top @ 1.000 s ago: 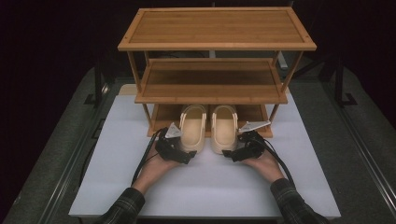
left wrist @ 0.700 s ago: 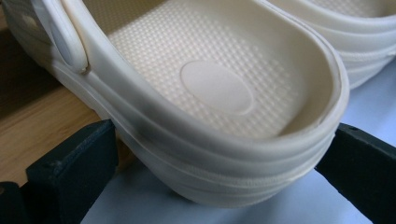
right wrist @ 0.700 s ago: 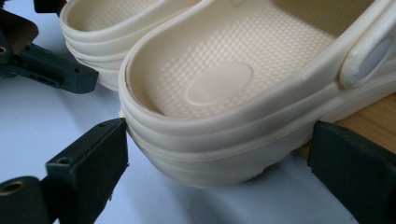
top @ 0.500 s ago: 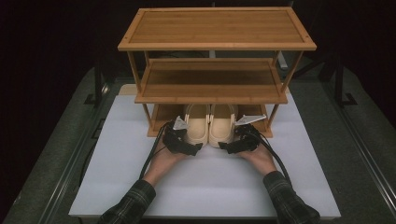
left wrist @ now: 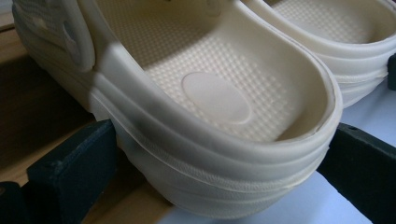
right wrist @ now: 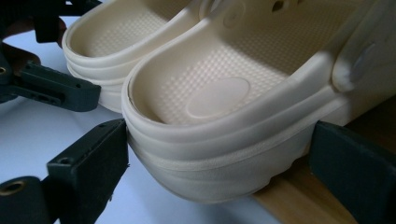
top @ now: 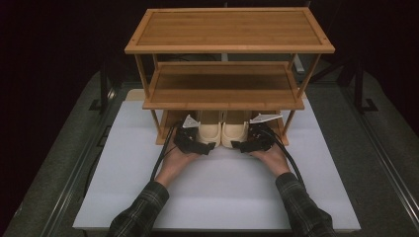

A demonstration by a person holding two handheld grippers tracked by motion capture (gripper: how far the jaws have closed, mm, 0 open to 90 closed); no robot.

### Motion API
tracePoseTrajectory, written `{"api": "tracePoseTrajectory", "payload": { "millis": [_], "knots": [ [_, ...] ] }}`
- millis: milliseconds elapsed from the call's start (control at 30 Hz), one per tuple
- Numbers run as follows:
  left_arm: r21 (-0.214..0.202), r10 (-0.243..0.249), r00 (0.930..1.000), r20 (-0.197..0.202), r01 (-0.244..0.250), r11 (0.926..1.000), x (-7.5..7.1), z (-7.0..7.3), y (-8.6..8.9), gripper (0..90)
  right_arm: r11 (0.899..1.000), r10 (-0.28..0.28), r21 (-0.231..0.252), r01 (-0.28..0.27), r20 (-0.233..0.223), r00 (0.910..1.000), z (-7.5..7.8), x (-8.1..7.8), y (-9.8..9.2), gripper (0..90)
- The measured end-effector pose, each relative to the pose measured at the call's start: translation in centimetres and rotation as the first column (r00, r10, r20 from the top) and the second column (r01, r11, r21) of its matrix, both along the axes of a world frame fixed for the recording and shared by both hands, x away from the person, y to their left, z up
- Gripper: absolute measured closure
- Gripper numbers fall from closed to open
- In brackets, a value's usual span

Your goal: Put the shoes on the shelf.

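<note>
Two cream clogs stand side by side, toes in under the lowest level of a bamboo shoe rack (top: 227,47). In the high view the left clog (top: 210,132) has my left gripper (top: 205,146) at its heel, and the right clog (top: 235,132) has my right gripper (top: 240,145) at its heel. The left gripper view has my left gripper (left wrist: 224,149) with its black jaws pressed on both sides of the left clog's heel (left wrist: 215,98). In the right gripper view, my right gripper (right wrist: 219,149) clamps the right clog's heel (right wrist: 219,102) the same way, over the rack's bottom board (right wrist: 299,205).
The rack has three levels and stands at the back of a white board (top: 222,192). Its legs flank the clogs closely on either side. Dark grey matting (top: 59,168) surrounds the board. The neighbouring clog (right wrist: 116,37) and the left gripper's jaw (right wrist: 56,86) lie just left in the right gripper view.
Both hands have pushed forward, and the two clogs have slid farther in under the rack's lowest level, with only their heels sticking out now.
</note>
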State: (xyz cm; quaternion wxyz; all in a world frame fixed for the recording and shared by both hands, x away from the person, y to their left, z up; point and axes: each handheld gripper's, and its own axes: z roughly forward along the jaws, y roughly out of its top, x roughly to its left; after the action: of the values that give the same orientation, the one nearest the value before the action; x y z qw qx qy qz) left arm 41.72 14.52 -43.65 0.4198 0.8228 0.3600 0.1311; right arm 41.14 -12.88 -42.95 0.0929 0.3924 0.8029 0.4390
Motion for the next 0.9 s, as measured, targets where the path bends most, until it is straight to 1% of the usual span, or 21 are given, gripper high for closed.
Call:
{"api": "tracePoseTrajectory", "payload": {
  "millis": [100, 133, 167, 200, 267, 300, 333, 400, 433, 467, 500, 533, 567, 600, 700, 733, 767, 800, 833, 867, 900],
  "knots": [
    [0.029, -0.006, 1.0000, -0.007, 0.006, 0.9996, 0.6, -0.3, -0.4, 0.0, 0.999, -0.009, -0.033, 0.008, -0.024, 0.9997, 0.1, 0.7, 0.3, 5.2],
    [0.017, 0.008, 0.9998, -0.018, -0.008, 0.9998, 0.7, -0.5, -0.5, 0.0, 0.999, 0.003, -0.043, -0.003, 0.017, 0.9999, 0.0, 1.1, 0.2, 5.2],
    [0.010, 0.009, 0.9996, -0.027, -0.009, 0.9999, 0.9, -0.6, -0.5, 0.0, 0.999, -0.005, -0.036, 0.006, 0.020, 0.9998, 0.0, 1.3, 0.1, 5.3],
    [0.019, 0.010, 0.9998, -0.019, -0.010, 0.9998, 1.2, -0.6, -0.5, 0.0, 0.999, -0.001, -0.034, 0.002, 0.044, 0.9990, -0.2, 1.7, 0.0, 5.4],
    [0.011, 0.007, 0.9999, -0.011, -0.007, 0.9999, 1.5, -0.6, -0.6, 0.0, 0.999, -0.043, -0.021, 0.043, -0.014, 0.9990, -0.3, 1.7, 0.0, 5.5],
    [0.005, 0.016, 0.9998, -0.010, -0.016, 0.9999, 1.8, -0.5, -0.6, 0.0, 0.999, -0.032, -0.022, 0.033, 0.028, 0.9991, -0.5, 2.1, -0.2, 5.5],
    [-0.006, 0.027, 0.9996, -0.008, -0.027, 0.9996, 2.1, -0.4, -0.8, 0.0, 0.999, -0.036, -0.011, 0.036, 0.026, 0.9990, -0.7, 2.3, -0.3, 5.8],
    [0.011, 0.023, 0.9997, -0.004, -0.023, 0.9997, 2.5, -0.2, -1.1, 0.0, 0.999, -0.044, 0.000, 0.044, 0.029, 0.9986, -1.0, 2.6, -0.4, 6.1],
    [-0.004, 0.044, 0.9988, -0.023, -0.044, 0.9990, 2.5, -0.2, -1.3, 0.0, 0.999, -0.050, 0.001, 0.050, 0.027, 0.9984, -1.1, 2.7, -0.4, 6.3],
    [0.021, 0.028, 0.9995, -0.013, -0.027, 0.9994, 2.7, -0.1, -1.3, 0.0, 0.998, -0.058, 0.004, 0.058, 0.038, 0.9976, -1.2, 2.9, -0.5, 6.4],
    [0.013, 0.040, 0.9989, -0.023, -0.039, 0.9991, 2.7, -0.1, -1.4, 0.0, 0.998, -0.067, 0.012, 0.067, 0.025, 0.9974, -1.3, 2.9, -0.5, 6.5],
    [0.029, 0.020, 0.9998, -0.008, -0.019, 0.9994, 3.0, -0.1, -1.3, 0.0, 0.998, -0.065, 0.015, 0.064, 0.031, 0.9974, -1.3, 2.9, -0.5, 6.6],
    [0.028, 0.018, 0.9998, -0.011, -0.018, 0.9994, 3.1, -0.1, -1.3, 0.0, 0.997, -0.073, 0.012, 0.072, 0.033, 0.9968, -1.3, 2.9, -0.5, 6.8],
    [0.007, 0.041, 0.9986, -0.033, -0.041, 0.9991, 3.0, -0.2, -1.4, 0.0, 0.994, -0.106, 0.012, 0.106, -0.027, 0.9940, -1.1, 2.5, -0.4, 7.1],
    [0.072, -0.004, 1.0000, 0.002, 0.004, 0.9974, 3.3, -0.3, -1.2, 0.0, 0.993, -0.116, 0.003, 0.116, -0.027, 0.9929, -1.1, 2.4, -0.4, 7.2],
    [0.012, 0.066, 0.9953, -0.071, -0.065, 0.9978, 2.8, -0.6, -1.6, 0.0, 0.994, -0.113, -0.002, 0.113, -0.024, 0.9933, -1.1, 2.4, -0.3, 7.1],
    [0.008, 0.069, 0.9946, -0.077, -0.069, 0.9976, 2.8, -0.7, -1.6, 0.0, 0.993, -0.114, -0.016, 0.113, -0.021, 0.9933, -1.1, 2.3, -0.3, 7.1],
    [0.034, 0.044, 0.9978, -0.050, -0.042, 0.9985, 3.0, -0.7, -1.4, 0.0, 0.995, -0.101, -0.012, 0.101, -0.010, 0.9949, -1.2, 2.4, -0.3, 7.1],
    [0.080, -0.006, 1.0000, -0.006, 0.007, 0.9968, 3.3, -0.7, -1.2, 0.0, 0.995, -0.099, -0.014, 0.099, -0.005, 0.9951, -1.2, 2.4, -0.3, 7.1],
    [0.102, -0.015, 0.9999, 0.008, 0.014, 0.9947, 3.3, -0.6, -1.1, 0.0, 0.995, -0.097, -0.017, 0.097, -0.001, 0.9952, -1.2, 2.4, -0.3, 7.1],
    [0.135, -0.052, 0.9980, 0.035, 0.047, 0.9898, 3.5, -0.4, -0.9, 0.0, 0.995, -0.102, -0.020, 0.102, 0.000, 0.9948, -1.2, 2.3, -0.4, 7.1]
  ]
}}
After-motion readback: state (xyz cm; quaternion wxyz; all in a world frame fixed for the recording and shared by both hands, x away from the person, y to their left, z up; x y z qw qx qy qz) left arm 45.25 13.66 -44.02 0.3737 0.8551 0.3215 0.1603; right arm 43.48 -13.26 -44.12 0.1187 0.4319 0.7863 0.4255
